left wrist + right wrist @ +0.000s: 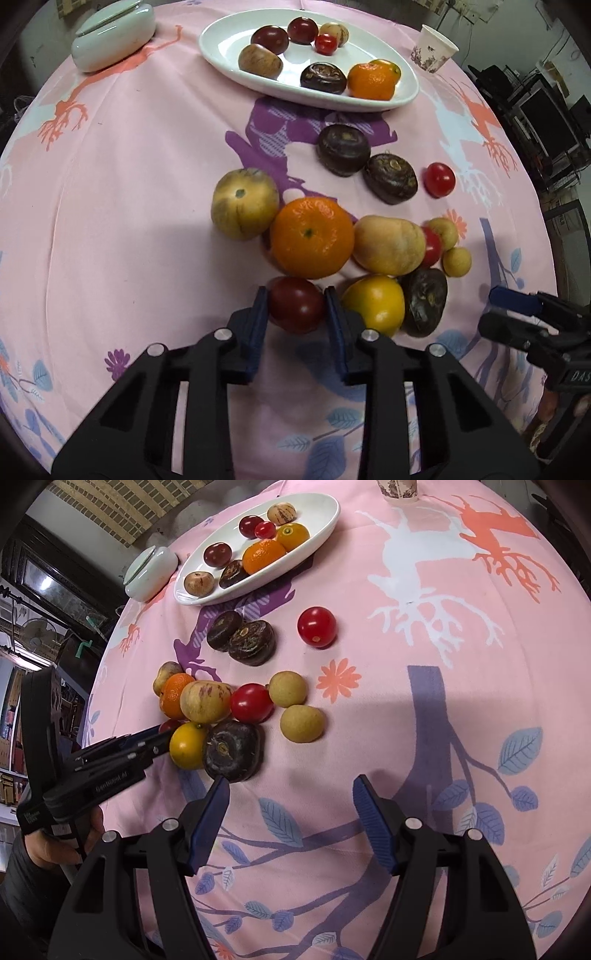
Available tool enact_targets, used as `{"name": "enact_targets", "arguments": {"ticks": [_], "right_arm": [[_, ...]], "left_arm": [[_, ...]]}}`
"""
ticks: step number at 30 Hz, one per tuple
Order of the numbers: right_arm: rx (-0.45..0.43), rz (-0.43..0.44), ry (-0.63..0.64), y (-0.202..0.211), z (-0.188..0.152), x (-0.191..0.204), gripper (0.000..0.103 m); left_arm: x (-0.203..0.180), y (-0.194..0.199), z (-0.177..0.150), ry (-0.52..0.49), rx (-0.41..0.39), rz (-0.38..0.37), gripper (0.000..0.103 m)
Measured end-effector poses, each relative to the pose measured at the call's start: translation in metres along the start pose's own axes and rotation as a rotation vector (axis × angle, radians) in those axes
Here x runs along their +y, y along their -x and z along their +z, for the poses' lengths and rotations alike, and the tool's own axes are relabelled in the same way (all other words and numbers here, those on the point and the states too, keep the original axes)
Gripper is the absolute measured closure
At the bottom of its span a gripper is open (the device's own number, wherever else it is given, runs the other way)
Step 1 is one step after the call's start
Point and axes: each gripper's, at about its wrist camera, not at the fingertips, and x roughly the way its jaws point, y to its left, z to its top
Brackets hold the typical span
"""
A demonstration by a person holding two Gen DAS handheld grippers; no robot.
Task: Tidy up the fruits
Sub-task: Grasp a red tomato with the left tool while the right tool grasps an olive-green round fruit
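Observation:
My left gripper (pixel 295 295) is shut on a dark red tomato (pixel 295 306) at the near edge of a fruit pile on the pink cloth; it also shows in the right wrist view (pixel 162 736). Around it lie an orange mandarin (pixel 312 238), a yellow fruit (pixel 375 304), a dark water chestnut (pixel 424 301) and a pale melon-like fruit (pixel 243 203). A white oval plate (pixel 406 92) at the back holds several fruits. My right gripper (pixel 290 786) is open and empty, just in front of the pile.
A paper cup (pixel 434 48) stands right of the plate. A lidded white jar (pixel 114 35) stands at the back left. Two dark chestnuts (pixel 242 635) and a red tomato (pixel 317 626) lie between pile and plate. Furniture surrounds the table.

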Motion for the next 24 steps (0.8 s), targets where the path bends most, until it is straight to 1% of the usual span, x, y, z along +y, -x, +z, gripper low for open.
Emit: {"name": "enact_targets", "arguments": {"ticks": [3,5,8,10,12,15,18,21,23,24], "right_arm": [[0.001,-0.002,0.001,0.000,0.000,0.000,0.033],[0.000,-0.004,0.006,0.000,0.000,0.001,0.033],[-0.005,-0.015,0.034,0.000,0.001,0.004,0.033],[-0.010,-0.041,0.077,-0.002,0.001,0.010,0.033],[-0.029,-0.084,0.134,-0.003,0.001,0.016,0.033],[-0.068,-0.213,0.210,-0.006,0.005,0.019,0.033],[-0.045,-0.208,0.226,-0.014,0.011,0.016,0.033],[-0.051,-0.210,0.228,-0.020,0.018,0.018,0.034],[-0.056,-0.219,0.239,-0.025,0.022,0.022,0.037],[-0.054,-0.227,0.251,-0.027,0.024,0.025,0.043]], "left_arm": [[-0.003,0.001,0.000,-0.007,0.008,0.012,0.073],[-0.001,0.004,-0.005,0.008,0.018,0.002,0.073],[0.002,0.013,-0.013,0.010,0.013,0.000,0.073],[0.006,0.018,-0.017,0.027,0.010,-0.003,0.073],[0.011,0.024,-0.020,0.046,0.001,0.001,0.073],[0.017,0.032,-0.020,0.072,-0.011,-0.003,0.073],[0.018,0.036,-0.020,0.074,-0.015,-0.010,0.073],[0.017,0.036,-0.019,0.073,-0.015,-0.009,0.073],[0.016,0.036,-0.019,0.073,-0.013,-0.014,0.073],[0.015,0.036,-0.019,0.071,-0.012,-0.014,0.073]]}}
